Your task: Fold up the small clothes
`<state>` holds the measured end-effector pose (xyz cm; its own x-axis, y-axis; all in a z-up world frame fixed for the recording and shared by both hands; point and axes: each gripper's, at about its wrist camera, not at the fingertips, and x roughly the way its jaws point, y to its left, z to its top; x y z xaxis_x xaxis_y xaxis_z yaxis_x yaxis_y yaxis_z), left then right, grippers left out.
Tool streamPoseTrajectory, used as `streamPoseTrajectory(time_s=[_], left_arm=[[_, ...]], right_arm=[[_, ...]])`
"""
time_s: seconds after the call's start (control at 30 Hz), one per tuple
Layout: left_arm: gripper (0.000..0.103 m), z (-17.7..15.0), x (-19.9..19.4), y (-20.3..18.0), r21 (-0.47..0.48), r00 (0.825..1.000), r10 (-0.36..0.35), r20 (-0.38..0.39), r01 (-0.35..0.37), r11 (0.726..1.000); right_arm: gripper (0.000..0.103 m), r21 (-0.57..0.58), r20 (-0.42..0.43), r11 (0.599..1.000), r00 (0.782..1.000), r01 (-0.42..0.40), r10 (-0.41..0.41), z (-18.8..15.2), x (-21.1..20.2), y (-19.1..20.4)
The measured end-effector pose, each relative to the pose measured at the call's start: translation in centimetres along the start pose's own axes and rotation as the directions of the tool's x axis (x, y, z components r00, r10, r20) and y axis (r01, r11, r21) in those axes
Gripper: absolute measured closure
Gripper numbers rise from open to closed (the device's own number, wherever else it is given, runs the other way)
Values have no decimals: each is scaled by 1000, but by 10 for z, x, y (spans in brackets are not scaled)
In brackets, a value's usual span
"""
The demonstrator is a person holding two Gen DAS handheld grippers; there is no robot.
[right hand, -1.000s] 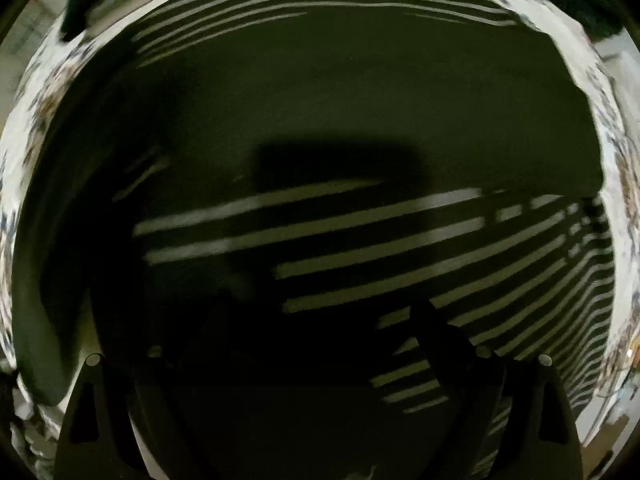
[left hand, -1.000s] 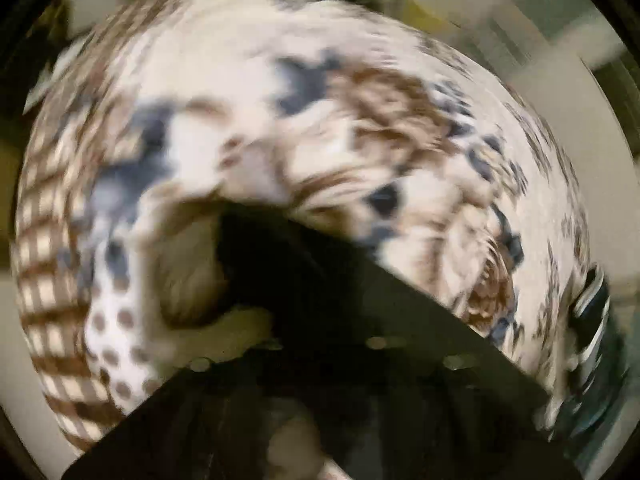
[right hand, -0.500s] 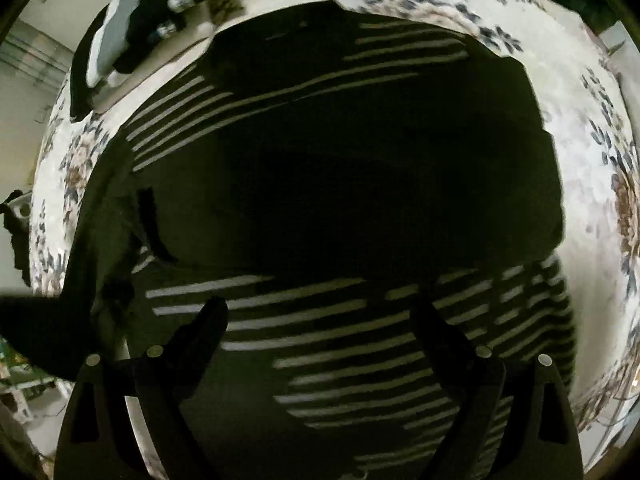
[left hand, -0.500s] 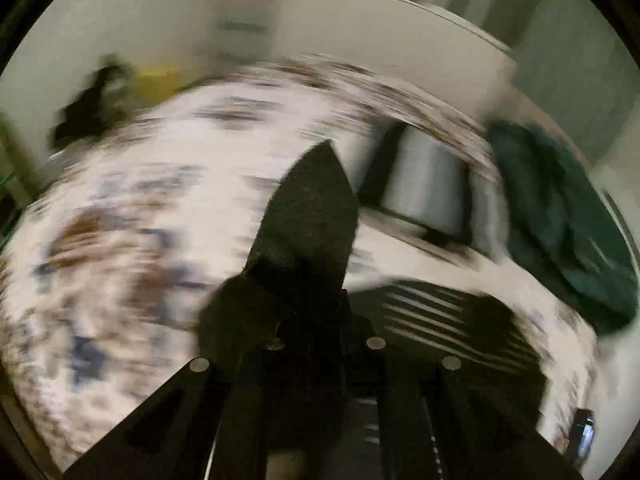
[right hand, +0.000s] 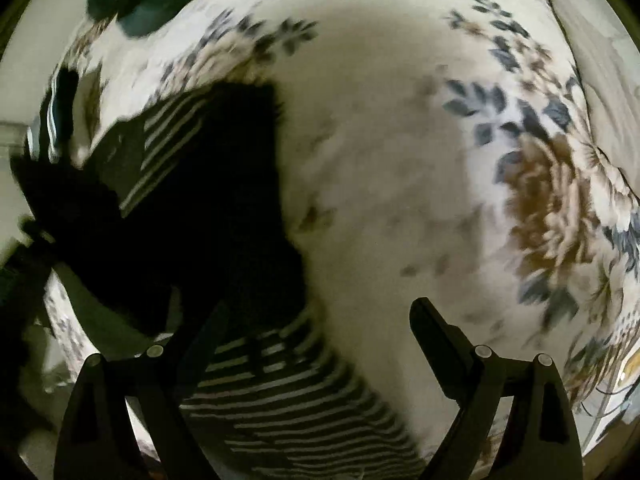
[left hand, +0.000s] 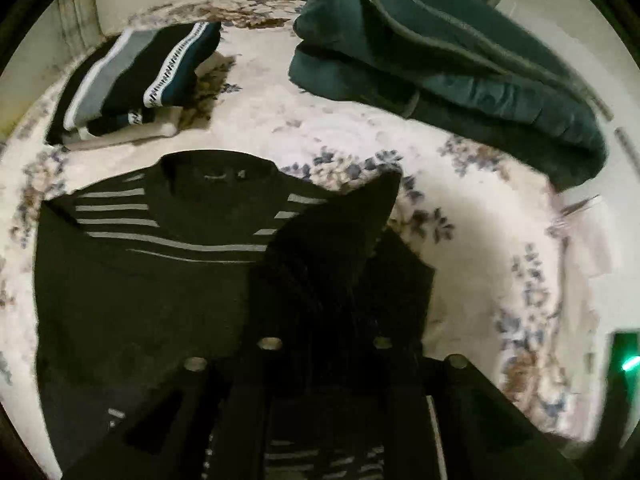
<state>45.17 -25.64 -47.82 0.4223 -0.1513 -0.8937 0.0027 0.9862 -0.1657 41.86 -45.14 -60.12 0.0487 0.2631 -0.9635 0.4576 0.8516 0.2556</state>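
Observation:
A black sweater with thin white stripes lies flat on a floral bedspread, its collar toward the far side. My left gripper hangs over the sweater's right half. A black sleeve rises between its fingers to a point. The jaws are opening, with the sleeve still caught between them. In the right wrist view the same sweater lies to the left, blurred. My right gripper stands open above the bedspread, its left finger over the striped hem and nothing between its fingers.
A stack of folded clothes sits at the far left of the bed. A dark green padded jacket lies bunched at the far right. A small dark device with a green light is at the right edge.
The left gripper swung from the bare bedspread across to above the sweater, carrying the black sleeve with it, and its jaws parted a little. The right gripper slid right, off the sweater, over bare bedspread.

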Motion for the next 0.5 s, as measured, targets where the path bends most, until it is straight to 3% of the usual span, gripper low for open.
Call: streamPoseTrajectory(time_s=[0.03,0.07,0.1,0.17,0.3,0.4,0.5], left_arm=[[59,-3,-2,-3,7,1000,12,7,-12,1000],[31,-5,-3,-4,13,1000,18,17,-18,1000],[16,-8,-8,2,6,999,23,34,-23,1000],[14,-16,-17,17,-8,996,61,61,-60,998],[6,-35,-45,85,-62,980,183,72,-179,982],[6,-53,-63,149,-100,931,361,58,-354,930],[6,-71,-64,199,-122,873,488,-16,-486,866]], right_arm=[[9,5,15,999,999,-33,33,6,-8,-9],[9,8,29,998,998,-58,58,12,-15,-14],[9,13,46,996,995,-89,88,14,-23,-21],[9,25,57,986,985,-165,163,21,-34,-28],[9,29,33,968,968,-249,249,37,-33,-19],[9,17,4,958,958,-288,288,49,-14,2],[9,-6,-25,951,951,-308,308,61,8,40]])
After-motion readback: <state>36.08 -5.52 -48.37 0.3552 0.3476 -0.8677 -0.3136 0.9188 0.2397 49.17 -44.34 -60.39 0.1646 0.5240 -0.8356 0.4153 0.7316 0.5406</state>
